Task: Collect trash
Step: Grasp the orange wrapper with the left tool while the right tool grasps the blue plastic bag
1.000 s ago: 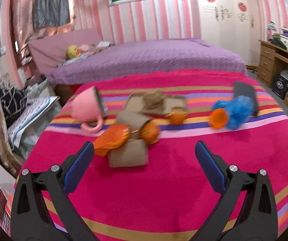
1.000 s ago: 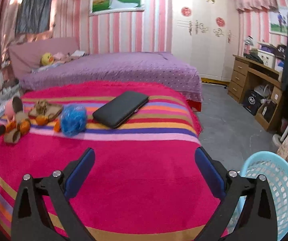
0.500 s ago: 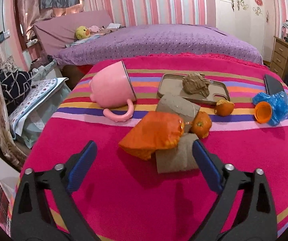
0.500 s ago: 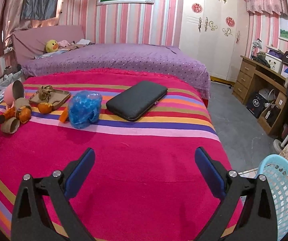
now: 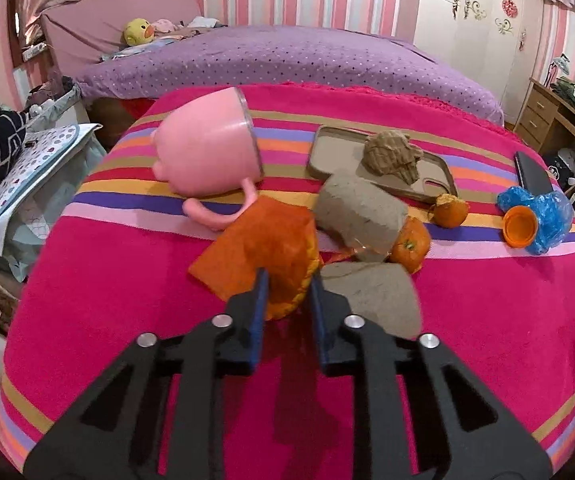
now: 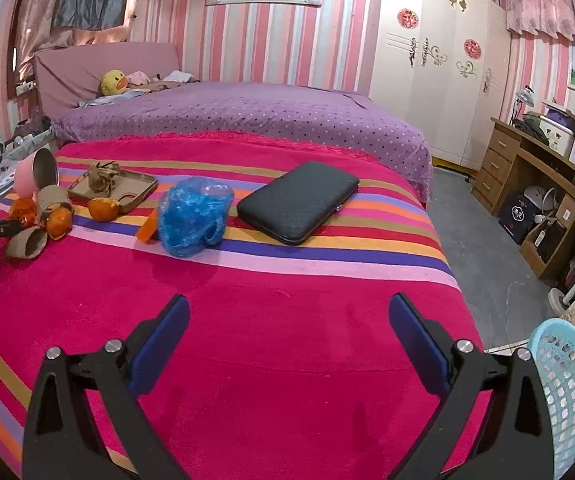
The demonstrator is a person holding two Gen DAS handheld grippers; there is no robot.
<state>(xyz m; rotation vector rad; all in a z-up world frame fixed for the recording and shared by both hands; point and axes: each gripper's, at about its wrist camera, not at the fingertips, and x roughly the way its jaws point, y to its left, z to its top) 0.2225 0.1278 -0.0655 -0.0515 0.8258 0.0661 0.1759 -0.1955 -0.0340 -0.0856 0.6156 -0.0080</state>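
walls [image 6: 247, 40]: pink-striped | floor [image 6: 483, 268]: grey | purple-covered bed [image 6: 247, 112], white wardrobe [image 6: 439, 80], wooden desk [image 6: 527, 176] are seen

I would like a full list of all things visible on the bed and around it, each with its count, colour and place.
orange wrapper: 1, orange, near end of the pile, between the closing left jaws
cardboard tubes: 2, grey-brown, beside the wrapper
mandarins: 2, orange, by the tubes
pink mug: 1, pink, on its side, left of the pile
phone case: 1, brown, behind the tubes
crumpled paper: 1, brown, on the case
blue plastic bag: 1, blue, mid blanket
orange cap: 1, orange, against the bag
black wallet: 1, black, right of the bag
basket: 1, light blue, on the floor
striped blanket: 1, pink
left gripper: 1, black and blue
right gripper: 1, open, empty
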